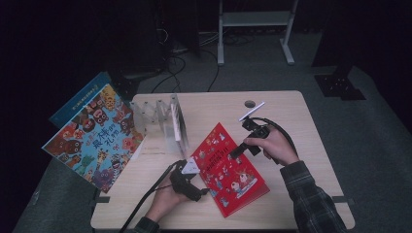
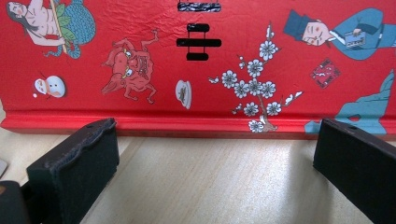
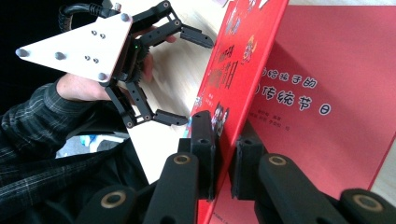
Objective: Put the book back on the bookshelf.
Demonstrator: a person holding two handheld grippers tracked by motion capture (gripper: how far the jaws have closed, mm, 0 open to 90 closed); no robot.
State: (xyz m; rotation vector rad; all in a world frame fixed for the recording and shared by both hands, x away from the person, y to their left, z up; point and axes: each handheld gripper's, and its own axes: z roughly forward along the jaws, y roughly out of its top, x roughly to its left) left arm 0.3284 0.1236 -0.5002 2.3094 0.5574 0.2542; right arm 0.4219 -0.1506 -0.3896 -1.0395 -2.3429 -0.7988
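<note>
A red picture book [image 1: 228, 170] lies on the wooden table [image 1: 291, 111] in front of the person. In the right gripper view my right gripper [image 3: 224, 135] is shut on the edge of the book's front cover [image 3: 243, 60], which stands lifted off the red title page [image 3: 327, 70]. From above, that gripper [image 1: 236, 153] sits at the book's upper right edge. My left gripper [image 1: 197, 182] rests on the table at the book's left side. Its jaws stand wide open before the spine [image 2: 187, 123], with nothing between them, and its open fingers [image 3: 196, 37] point at the book.
A clear folding book rack [image 1: 160, 114] stands at the table's back left. A colourful picture book [image 1: 94, 136] and a blue one [image 1: 77, 99] lean beyond the left edge. A cable hole [image 1: 249, 104] is near the back edge. A white frame [image 1: 255, 19] stands on the floor behind.
</note>
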